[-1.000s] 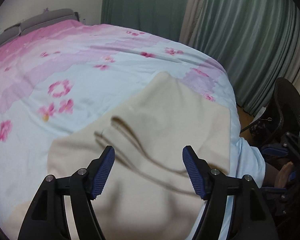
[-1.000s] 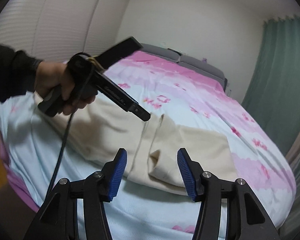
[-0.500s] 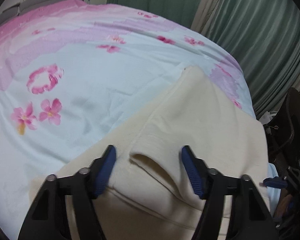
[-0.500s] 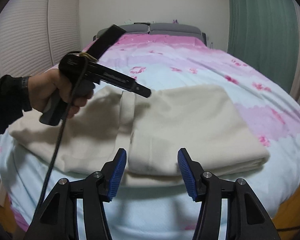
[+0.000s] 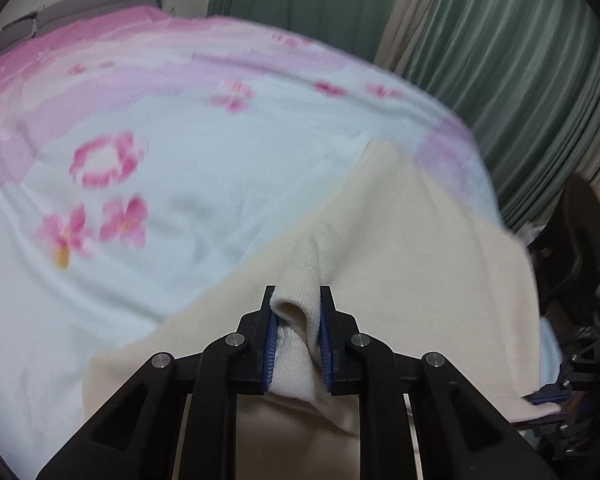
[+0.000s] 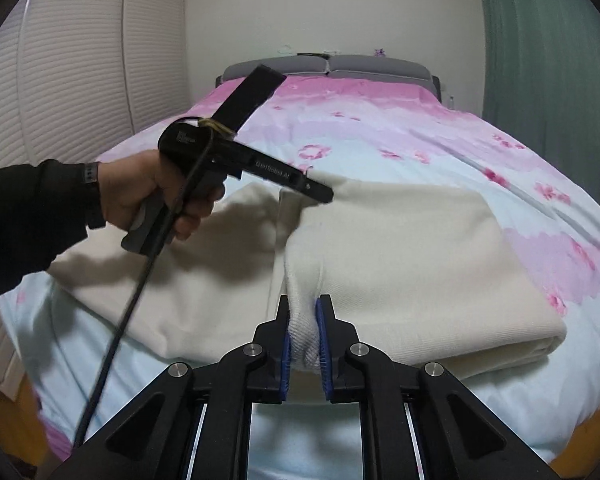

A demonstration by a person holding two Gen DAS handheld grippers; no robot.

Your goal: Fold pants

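The cream knitted pants (image 6: 400, 256) lie partly folded across the near end of the bed, on a pale blue quilt with pink flowers (image 6: 380, 136), and I have both tools on them. Nearest to me, my right gripper (image 6: 303, 332) has just closed on a bunched ridge of the fabric at the near edge, its blue pads pressing the cloth from both sides. My left gripper (image 5: 297, 326) has likewise just closed, pinching a raised fold on the far edge of the same garment; in the right camera it shows as a black tool in the person's hand (image 6: 148, 196), its tip down on the cloth. I judge the fabric soft, thick and limp, light enough to lift easily, but it will sag and slide between the two grips, so both pinches should take in all the layers of the fold, not just the top one. The knit looks grippy, not slick. Beyond the pants, the quilt runs to a grey padded headboard (image 6: 328, 66), with green curtains (image 5: 500, 60) off to the side.
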